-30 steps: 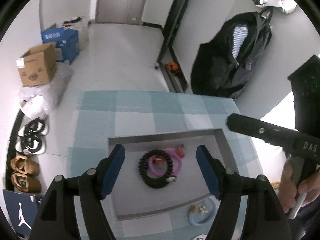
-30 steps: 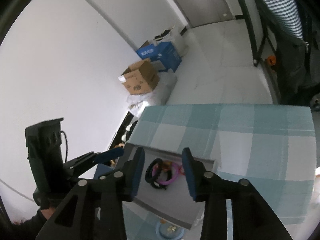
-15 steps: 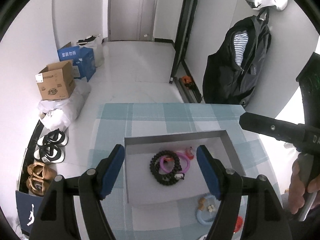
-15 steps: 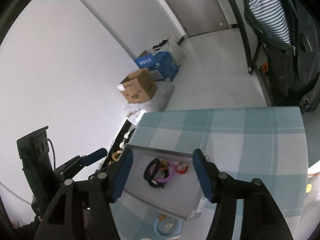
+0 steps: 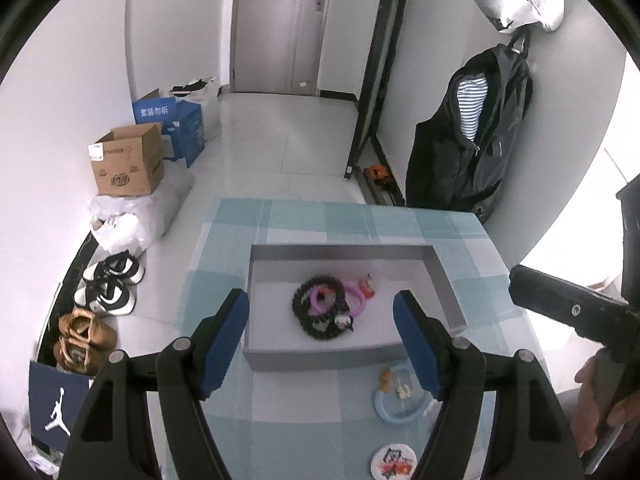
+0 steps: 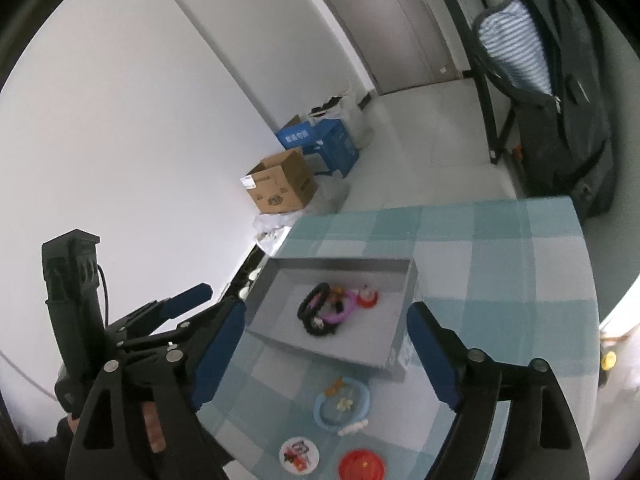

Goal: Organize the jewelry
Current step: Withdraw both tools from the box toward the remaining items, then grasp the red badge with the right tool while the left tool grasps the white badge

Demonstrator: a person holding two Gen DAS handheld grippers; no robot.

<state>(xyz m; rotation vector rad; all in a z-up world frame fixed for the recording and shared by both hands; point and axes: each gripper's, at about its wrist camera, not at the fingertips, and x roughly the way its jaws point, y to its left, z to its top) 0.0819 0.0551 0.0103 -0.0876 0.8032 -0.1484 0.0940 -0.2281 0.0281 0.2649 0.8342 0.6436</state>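
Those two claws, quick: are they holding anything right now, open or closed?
Left claw: open, holding nothing.
Right claw: open, holding nothing; its jaws have just been opening, with nothing between them.

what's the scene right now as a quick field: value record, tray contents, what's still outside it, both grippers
tray: grey tray on the checked cloth
in tray: black bead bracelet, pink ring, small red piece, lying together
outside tray, near side: light blue ring with small bits inside, round white badge, red disc
left gripper: open, nothing between the jaws
right gripper: open and empty, jaws have just been opening
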